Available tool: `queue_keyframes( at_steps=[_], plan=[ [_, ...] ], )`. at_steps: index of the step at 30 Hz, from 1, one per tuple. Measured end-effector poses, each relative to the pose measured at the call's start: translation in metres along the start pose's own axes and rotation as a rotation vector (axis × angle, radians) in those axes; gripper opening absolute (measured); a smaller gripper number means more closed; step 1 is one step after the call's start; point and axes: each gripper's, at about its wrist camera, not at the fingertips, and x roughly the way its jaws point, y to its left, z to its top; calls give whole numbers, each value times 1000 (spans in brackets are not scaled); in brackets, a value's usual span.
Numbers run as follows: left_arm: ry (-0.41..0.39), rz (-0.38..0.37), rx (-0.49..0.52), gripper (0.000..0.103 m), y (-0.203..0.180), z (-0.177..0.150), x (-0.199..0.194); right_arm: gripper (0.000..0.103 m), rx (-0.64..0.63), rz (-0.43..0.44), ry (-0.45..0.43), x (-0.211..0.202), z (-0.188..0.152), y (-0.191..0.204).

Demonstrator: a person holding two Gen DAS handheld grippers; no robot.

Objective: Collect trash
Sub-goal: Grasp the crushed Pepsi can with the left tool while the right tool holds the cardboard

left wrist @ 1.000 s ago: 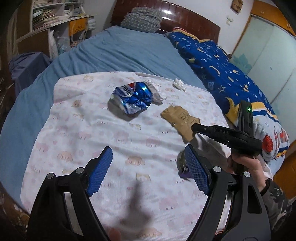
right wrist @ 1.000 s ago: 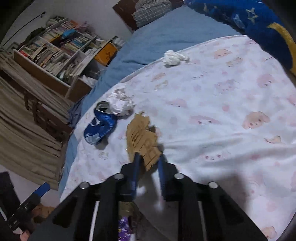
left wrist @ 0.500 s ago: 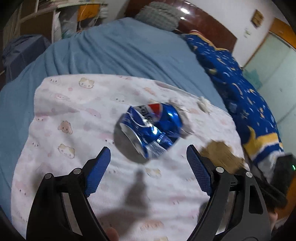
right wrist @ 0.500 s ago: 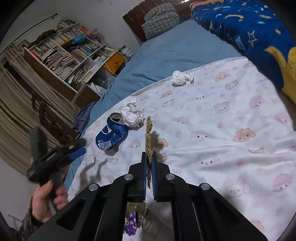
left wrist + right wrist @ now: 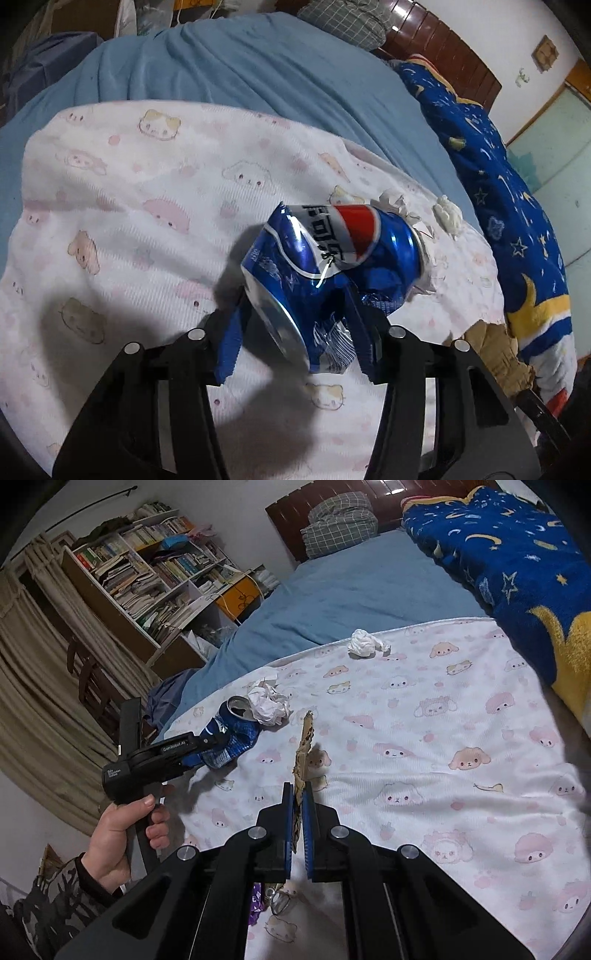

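Observation:
A crushed blue Pepsi can lies on the pink-patterned white blanket. My left gripper is shut on the can's near end; in the right wrist view it reaches the can from the left. My right gripper is shut on a brown cardboard scrap, held upright on edge above the blanket. A crumpled white paper ball touches the can's far end. A smaller white tissue wad lies near the blanket's far edge.
A blue star-and-moon quilt lies along the right. The blue bedsheet and a checked pillow are beyond. A bookshelf stands left of the bed. A trash bag with wrappers shows below my right gripper.
My left gripper moved forward and closed on the can. My right gripper keeps its hold on the cardboard scrap and has lifted it a little higher.

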Motion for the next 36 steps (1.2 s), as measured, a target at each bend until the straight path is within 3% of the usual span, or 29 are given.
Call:
queue_keyframes(
  at_steps=[6, 9, 17, 24, 26, 28, 29, 30, 32, 36],
  plan=[
    [-14, -14, -10, 22, -2, 1, -11, 6, 4, -2, -6, -9, -1, -1],
    [-27, -12, -6, 18, 0, 0, -22, 6, 2, -1, -16, -16, -1, 1],
    [-55, -29, -10, 16, 0, -2, -46, 6, -10, -7, -30, -35, 2, 8],
    [-69, -56, 20, 16, -7, -11, -65, 7, 27, -23, 19, -20, -6, -7],
    [-77, -61, 24, 16, -8, -12, -69, 10, 38, -63, 39, -12, -8, -15],
    [-84, -69, 22, 16, -9, -14, -74, 30, 52, -98, 60, -6, -11, -26],
    [-89, -74, 22, 16, -10, -15, -77, 59, 64, -110, 55, -5, -12, -32],
    [-94, -80, 20, 16, -10, -15, -81, 68, 70, -119, 38, -6, -12, -36],
    [-106, -95, 23, 16, -12, -17, -89, 69, 69, -137, 23, -5, -12, -43],
    [-126, -115, 27, 16, -16, -19, -106, 71, 39, -137, 100, 17, -8, -42]
  ],
)
